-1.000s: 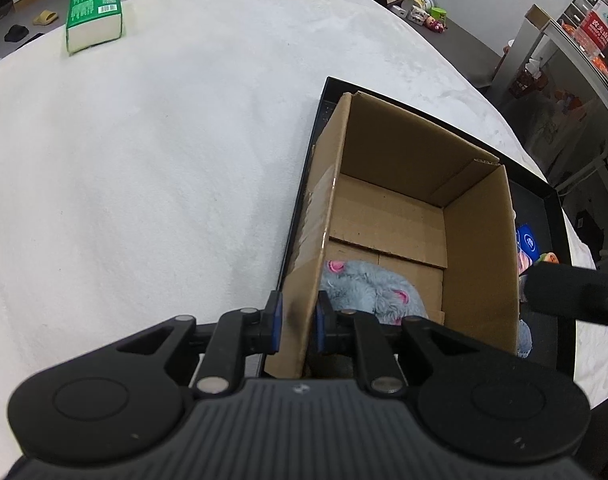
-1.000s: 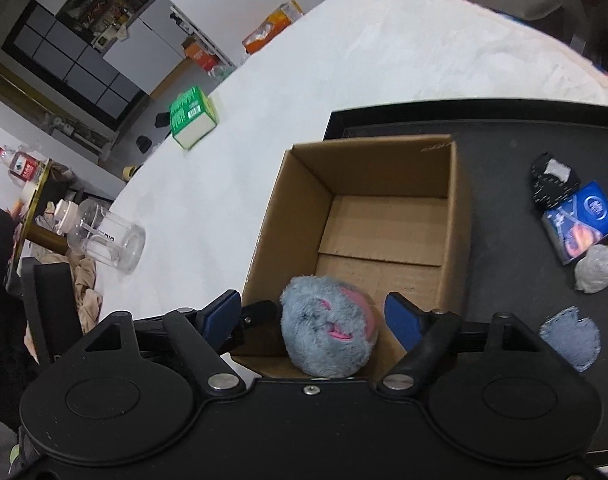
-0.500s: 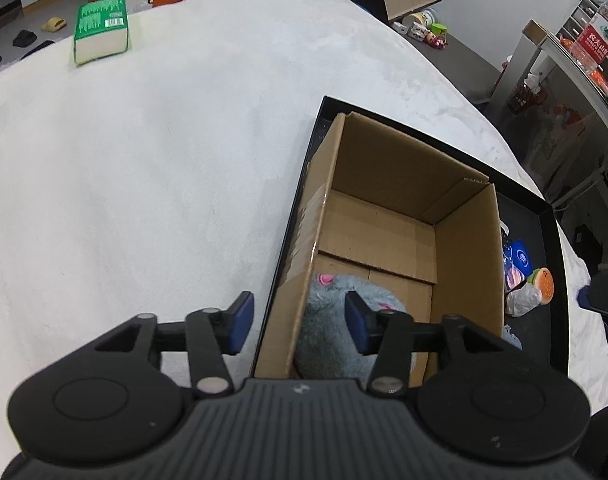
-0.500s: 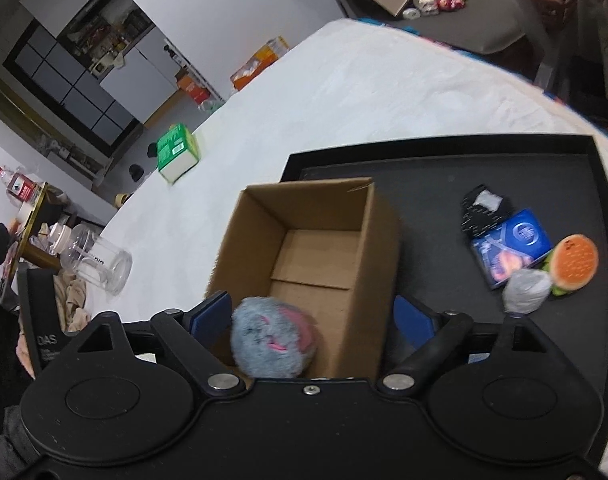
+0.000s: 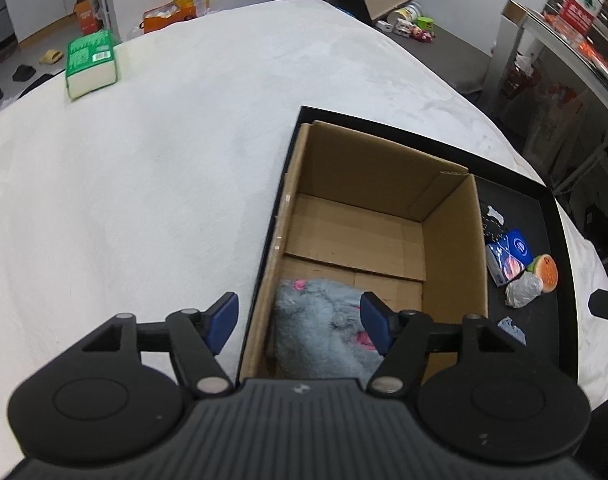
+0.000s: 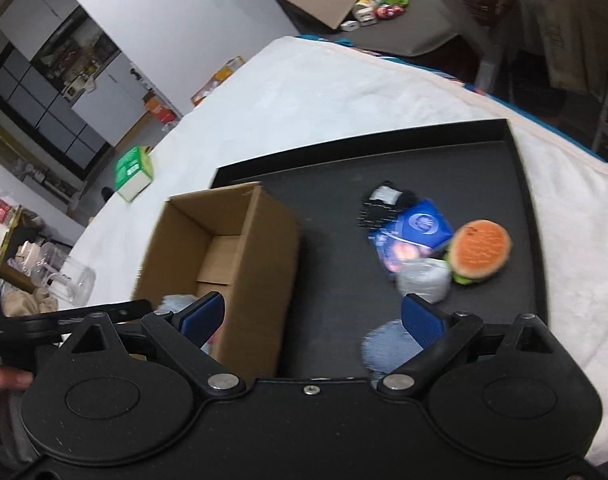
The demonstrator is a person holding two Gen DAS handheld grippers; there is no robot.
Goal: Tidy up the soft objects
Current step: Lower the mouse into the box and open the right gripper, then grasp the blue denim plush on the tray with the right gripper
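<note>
An open cardboard box [image 5: 368, 216] stands at the left end of a black tray [image 6: 344, 280]. A grey and pink plush toy [image 5: 320, 328] lies inside it at the near end. My left gripper [image 5: 300, 320] is open and empty, raised above the box's near left wall. My right gripper [image 6: 312, 316] is open and empty, above the tray right of the box [image 6: 224, 240]. On the tray lie a burger plush [image 6: 480, 250], a blue packet [image 6: 412, 236], a grey soft lump [image 6: 424, 284], a black and white item [image 6: 384, 204] and a blue fabric piece [image 6: 388, 348].
The tray sits on a white cloth-covered table [image 5: 144, 184]. A green and white pack [image 5: 90, 62] lies at the far left. A clear glass jar [image 6: 68, 280] lies at the table's left edge. Shelves and clutter stand beyond the table.
My left gripper let go of the box wall, opened and pulled back upward. My right gripper moved right, away from the plush toy in the box, toward the tray's loose items.
</note>
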